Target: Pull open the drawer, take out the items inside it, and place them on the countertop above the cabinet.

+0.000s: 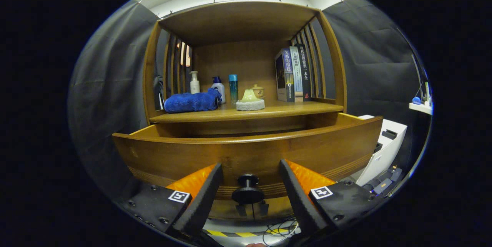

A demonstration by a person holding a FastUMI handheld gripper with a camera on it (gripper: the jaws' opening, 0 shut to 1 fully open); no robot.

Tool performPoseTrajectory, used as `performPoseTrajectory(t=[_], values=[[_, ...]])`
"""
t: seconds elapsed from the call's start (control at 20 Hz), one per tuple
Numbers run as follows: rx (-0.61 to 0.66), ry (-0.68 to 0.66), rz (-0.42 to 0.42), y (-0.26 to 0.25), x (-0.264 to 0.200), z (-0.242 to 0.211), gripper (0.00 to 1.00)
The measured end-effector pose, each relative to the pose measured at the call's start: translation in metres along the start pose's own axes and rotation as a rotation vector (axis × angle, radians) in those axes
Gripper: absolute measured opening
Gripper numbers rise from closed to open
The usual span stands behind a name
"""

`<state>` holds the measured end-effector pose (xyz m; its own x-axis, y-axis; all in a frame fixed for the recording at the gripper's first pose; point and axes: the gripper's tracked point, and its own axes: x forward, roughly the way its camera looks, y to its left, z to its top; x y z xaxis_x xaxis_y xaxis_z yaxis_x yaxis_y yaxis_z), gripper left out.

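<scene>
The drawer (246,151) is pulled out of the wooden cabinet (246,24) and spans the middle of the frame, its long axis running left to right and its curved front panel facing the camera. Its dark round knob (248,190) sticks out toward the camera low in the centre. The gripper (250,179) hangs in front of that panel with its jaws spread wide, one finger on each side of the knob and neither touching it, so they hold nothing. From this low angle the inside of the drawer is hidden behind the front panel. Above it, the counter (246,114) carries a folded blue towel (191,101) at centre left, lying lengthwise along the front edge. Behind the towel stand a white pump bottle (194,82), a blue-capped bottle (218,87) and a tall teal bottle (233,88). A yellow piece on a pale block (250,100) sits near the middle, with a small lidded jar (258,90) just behind it. Upright books (294,74) stand at centre right, spines facing forward. A white machine (384,147) sits at the lower right beside the cabinet.
</scene>
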<state>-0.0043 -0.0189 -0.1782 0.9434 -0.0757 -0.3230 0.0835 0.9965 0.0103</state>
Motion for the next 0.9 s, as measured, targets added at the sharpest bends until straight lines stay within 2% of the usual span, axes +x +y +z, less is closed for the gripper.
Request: performPoseTrajectory(t=[0.9], values=[[0.017, 0.065, 0.0, 0.001, 0.098, 0.014, 0.98]])
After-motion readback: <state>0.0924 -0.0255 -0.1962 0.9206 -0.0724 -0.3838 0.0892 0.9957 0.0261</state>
